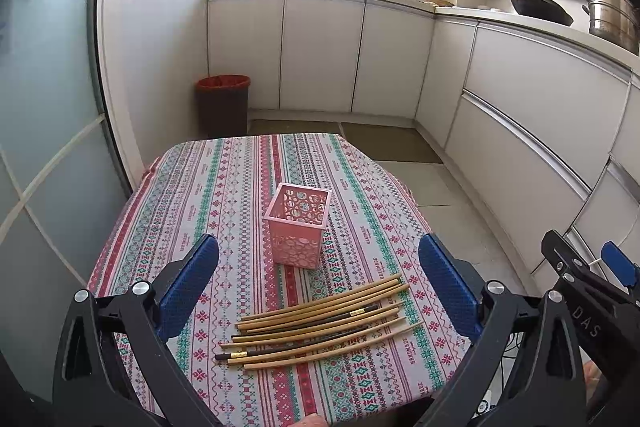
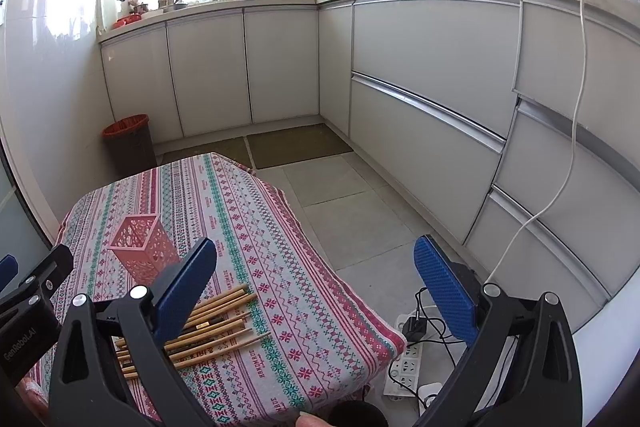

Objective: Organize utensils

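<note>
- My left claw [image 1: 318, 291] is wide open and holds nothing; it hangs in the air on the near side of the pink box [image 1: 298, 227], with the sticks showing between its two blue pads.
- My right claw [image 2: 316, 287] is wide open too and holds nothing; it is off to the right of the pink box, partly past the table edge, over the floor.
- The chopsticks [image 1: 320, 323] lie flat in a loose bunch on the tablecloth [image 1: 200, 195], just on the near side of the pink box, not touching it; most are light wood, and a few are dark with a gold band.
- The pink box stands up straight near the middle of the table; I can see nothing inside it, so I think no stick has gone in yet.
- I think the sticks lie close to the box so the trip is short; the box has an open top so the sticks can drop in standing up.
- The sticks are thin and lie side by side, so I may grab more than one, or one may roll away; I should come down slowly.
- A trash bin [image 1: 222, 105] sits on the floor far behind the pink box, by the cupboards.
</note>
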A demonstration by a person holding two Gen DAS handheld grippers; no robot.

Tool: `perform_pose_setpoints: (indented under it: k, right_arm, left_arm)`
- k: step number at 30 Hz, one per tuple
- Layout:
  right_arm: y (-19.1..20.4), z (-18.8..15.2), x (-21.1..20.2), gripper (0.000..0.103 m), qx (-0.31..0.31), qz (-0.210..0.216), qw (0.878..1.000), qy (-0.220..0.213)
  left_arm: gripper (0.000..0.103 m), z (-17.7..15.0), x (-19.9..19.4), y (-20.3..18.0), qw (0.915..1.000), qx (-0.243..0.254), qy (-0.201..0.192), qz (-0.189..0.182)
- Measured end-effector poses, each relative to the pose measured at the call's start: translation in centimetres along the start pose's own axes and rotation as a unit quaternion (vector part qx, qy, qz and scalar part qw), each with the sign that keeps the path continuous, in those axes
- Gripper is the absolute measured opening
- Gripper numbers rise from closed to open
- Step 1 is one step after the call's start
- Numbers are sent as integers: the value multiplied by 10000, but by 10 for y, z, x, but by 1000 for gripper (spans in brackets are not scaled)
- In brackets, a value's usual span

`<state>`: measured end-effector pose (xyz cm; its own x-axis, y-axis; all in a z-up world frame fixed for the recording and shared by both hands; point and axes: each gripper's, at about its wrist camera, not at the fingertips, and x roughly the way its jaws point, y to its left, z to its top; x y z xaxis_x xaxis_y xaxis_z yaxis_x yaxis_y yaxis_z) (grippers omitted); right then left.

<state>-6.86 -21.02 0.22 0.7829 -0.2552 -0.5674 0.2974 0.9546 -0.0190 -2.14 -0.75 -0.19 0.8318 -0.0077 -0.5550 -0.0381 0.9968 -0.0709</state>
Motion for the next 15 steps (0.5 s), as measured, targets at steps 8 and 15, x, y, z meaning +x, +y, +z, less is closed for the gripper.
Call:
perform_pose_setpoints:
  k: [8,15]
  right_arm:
    - [-1,0,2,96,18,6,10000,34]
    - [-1,-1,3,96,19,1,10000,63]
  left_arm:
    - [96,0,0,0,10000,11,6,-1]
    - [96,0,0,0,10000,2,5,13]
